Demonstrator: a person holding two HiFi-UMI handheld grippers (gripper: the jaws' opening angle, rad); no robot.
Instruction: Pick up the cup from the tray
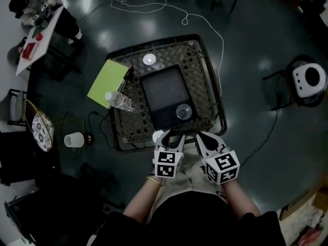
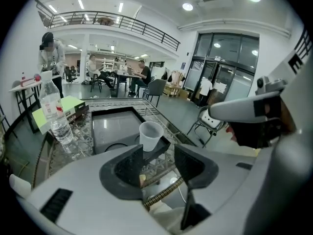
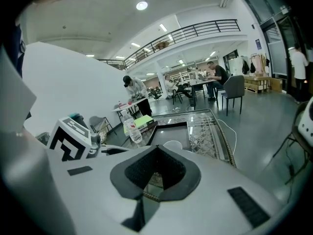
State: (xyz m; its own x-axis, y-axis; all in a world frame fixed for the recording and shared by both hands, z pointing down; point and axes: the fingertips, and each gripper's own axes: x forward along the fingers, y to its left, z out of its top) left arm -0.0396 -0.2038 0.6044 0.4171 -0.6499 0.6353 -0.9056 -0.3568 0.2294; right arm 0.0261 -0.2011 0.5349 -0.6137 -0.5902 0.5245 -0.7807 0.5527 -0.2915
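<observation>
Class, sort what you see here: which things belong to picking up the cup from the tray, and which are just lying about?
Belong to the job:
clear cup; dark tray under it; left gripper, open; right gripper, shut.

Just lying about:
water bottle; green box; white cup on the floor; white cable.

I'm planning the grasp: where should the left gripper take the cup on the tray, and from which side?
Take the cup by its side wall, just under the rim, coming level from the near edge of the tray. It stands upright, widening toward the open mouth, so a squeeze there probably won't slip. The left gripper faces it, jaws apart.
</observation>
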